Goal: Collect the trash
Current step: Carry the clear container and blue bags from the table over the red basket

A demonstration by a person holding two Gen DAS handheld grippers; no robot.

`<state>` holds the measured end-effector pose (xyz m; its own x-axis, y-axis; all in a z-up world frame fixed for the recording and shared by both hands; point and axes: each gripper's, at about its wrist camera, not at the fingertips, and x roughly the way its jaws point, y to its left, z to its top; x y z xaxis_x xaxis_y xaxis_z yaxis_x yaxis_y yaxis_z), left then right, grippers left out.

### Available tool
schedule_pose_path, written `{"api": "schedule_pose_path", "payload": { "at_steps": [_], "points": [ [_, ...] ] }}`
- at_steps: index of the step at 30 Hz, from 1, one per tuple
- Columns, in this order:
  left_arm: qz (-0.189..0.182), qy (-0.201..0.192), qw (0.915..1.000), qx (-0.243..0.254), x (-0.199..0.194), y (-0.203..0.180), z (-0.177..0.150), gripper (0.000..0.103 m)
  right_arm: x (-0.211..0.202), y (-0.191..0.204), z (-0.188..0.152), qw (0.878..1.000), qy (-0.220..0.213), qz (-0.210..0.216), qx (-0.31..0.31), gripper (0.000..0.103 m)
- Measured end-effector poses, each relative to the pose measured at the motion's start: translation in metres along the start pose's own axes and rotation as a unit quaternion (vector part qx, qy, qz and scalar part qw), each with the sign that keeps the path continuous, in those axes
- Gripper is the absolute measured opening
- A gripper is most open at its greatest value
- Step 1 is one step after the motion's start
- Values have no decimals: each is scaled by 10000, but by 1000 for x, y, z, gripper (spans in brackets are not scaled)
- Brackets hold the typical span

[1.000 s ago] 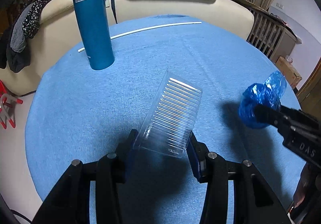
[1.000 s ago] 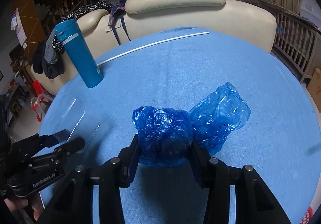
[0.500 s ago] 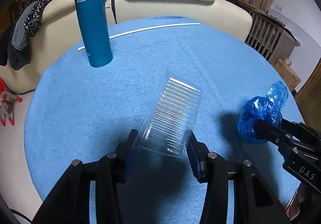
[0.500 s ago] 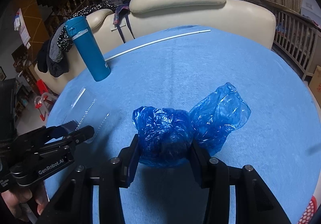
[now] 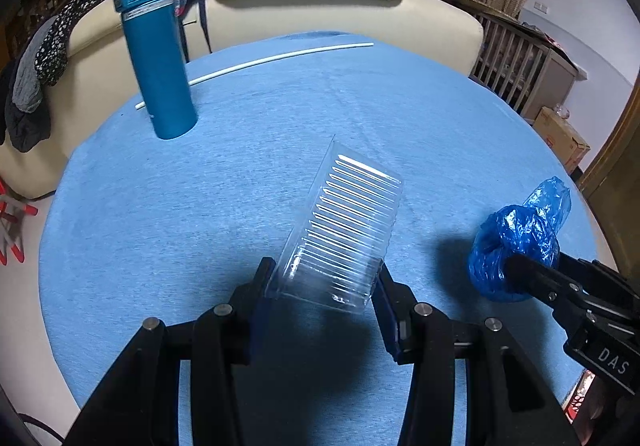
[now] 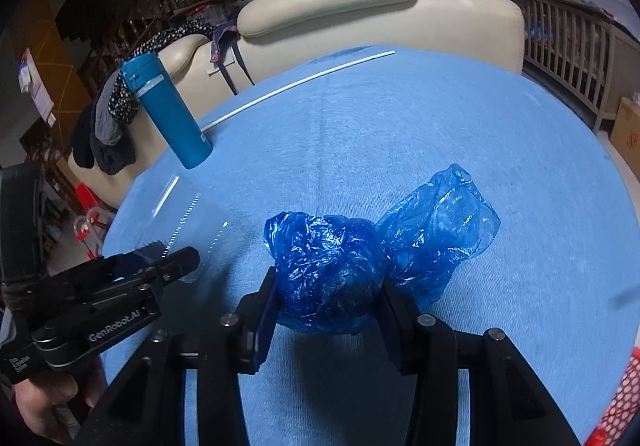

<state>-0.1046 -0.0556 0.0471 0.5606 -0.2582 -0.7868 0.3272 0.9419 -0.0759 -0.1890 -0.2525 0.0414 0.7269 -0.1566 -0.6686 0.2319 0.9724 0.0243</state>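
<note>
My left gripper [image 5: 324, 282] is shut on a clear ribbed plastic tray [image 5: 344, 230] and holds it tilted above the blue table. The tray shows faintly in the right wrist view [image 6: 188, 214], with the left gripper [image 6: 172, 262] at the lower left. My right gripper [image 6: 326, 300] is shut on a crumpled blue plastic bag [image 6: 328, 266]; a loose flap of the bag [image 6: 440, 234] sticks out to the right. In the left wrist view the bag [image 5: 516, 242] and the right gripper [image 5: 520, 270] are at the right, above the table's edge.
A round table with a blue cloth [image 5: 200, 206] fills both views. A tall teal flask [image 5: 158, 66] stands at the far left and a thin white rod [image 5: 260, 62] lies at the back. A cream sofa [image 5: 312, 2] is behind. Something red and meshed [image 6: 624, 402] shows at the lower right.
Both grippers have drawn back toward the near edge with their loads, so the flask and sofa look farther off. The right gripper with the bag has moved lower and right in the left view.
</note>
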Motion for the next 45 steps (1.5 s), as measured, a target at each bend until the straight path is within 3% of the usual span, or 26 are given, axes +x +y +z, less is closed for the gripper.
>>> {"api": "schedule_pose_path", "payload": {
  "at_steps": [14, 22, 28, 36, 37, 45],
  "points": [
    [-433, -45, 9975, 555, -6, -56, -8, 48, -61, -43, -29, 9985, -324, -163, 403, 48],
    [-440, -200, 9978, 457, -18, -52, -6, 48, -108, -100, -54, 9916, -554, -667, 956, 48],
    [-450, -214, 9977, 450, -21, -51, -9, 48, -107, -124, -41, 9816, -843, -1112, 1299, 48],
    [-625, -217, 9956, 669, -24, -73, -14, 48, -116, -113, -39, 9713, -1046, -1480, 1541, 48],
    [-643, -218, 9952, 699, -25, -75, -14, 48, -116, -108, -40, 9793, -1011, -1037, 1412, 48],
    [-892, -188, 9904, 1037, -30, -108, -22, 48, -113, -113, -67, 9708, -818, -1462, 1720, 48]
  ]
}}
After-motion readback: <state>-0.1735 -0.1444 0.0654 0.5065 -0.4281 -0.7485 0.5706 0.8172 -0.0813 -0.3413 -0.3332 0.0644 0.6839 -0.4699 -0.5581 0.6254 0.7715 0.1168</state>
